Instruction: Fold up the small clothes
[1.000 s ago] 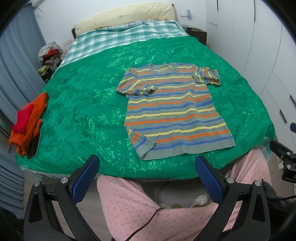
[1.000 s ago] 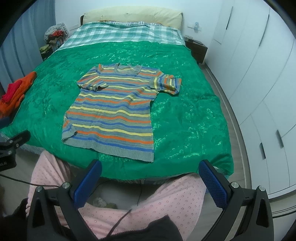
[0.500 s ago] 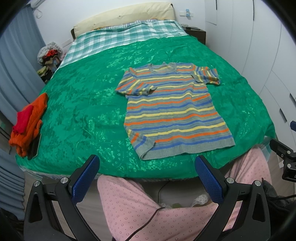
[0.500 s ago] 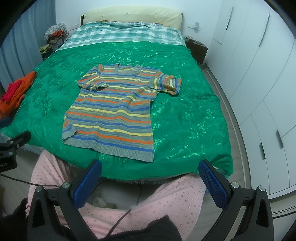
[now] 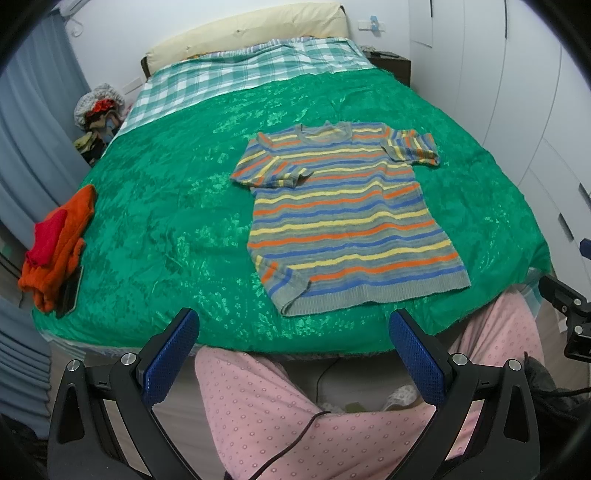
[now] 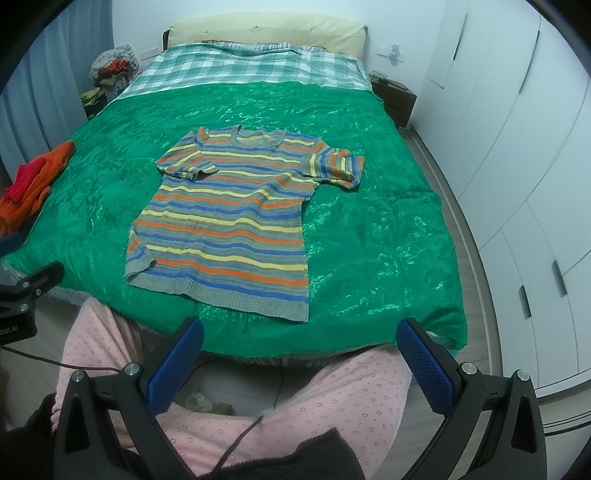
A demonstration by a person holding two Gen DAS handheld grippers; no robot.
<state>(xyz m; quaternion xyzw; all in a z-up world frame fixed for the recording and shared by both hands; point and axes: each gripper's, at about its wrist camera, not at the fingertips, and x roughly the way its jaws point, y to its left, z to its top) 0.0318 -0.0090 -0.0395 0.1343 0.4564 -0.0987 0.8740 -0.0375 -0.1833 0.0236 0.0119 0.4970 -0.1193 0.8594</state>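
Note:
A small striped knit T-shirt [image 5: 347,218] lies spread flat on the green bedspread [image 5: 166,221], neck toward the pillows, hem near the bed's front edge. Its left sleeve is folded in onto the chest and its lower left hem corner is turned over. It also shows in the right wrist view [image 6: 236,218]. My left gripper [image 5: 293,354] is open and empty, held off the front edge of the bed above pink-trousered knees. My right gripper [image 6: 299,360] is open and empty too, short of the bed's front edge.
An orange and red pile of clothes [image 5: 55,240] and a dark phone [image 5: 70,291] lie at the bed's left edge. A checked sheet [image 5: 240,74] and a pillow [image 5: 243,33] are at the head. White wardrobes [image 6: 517,147] stand on the right, a nightstand [image 6: 393,98] beside the bed.

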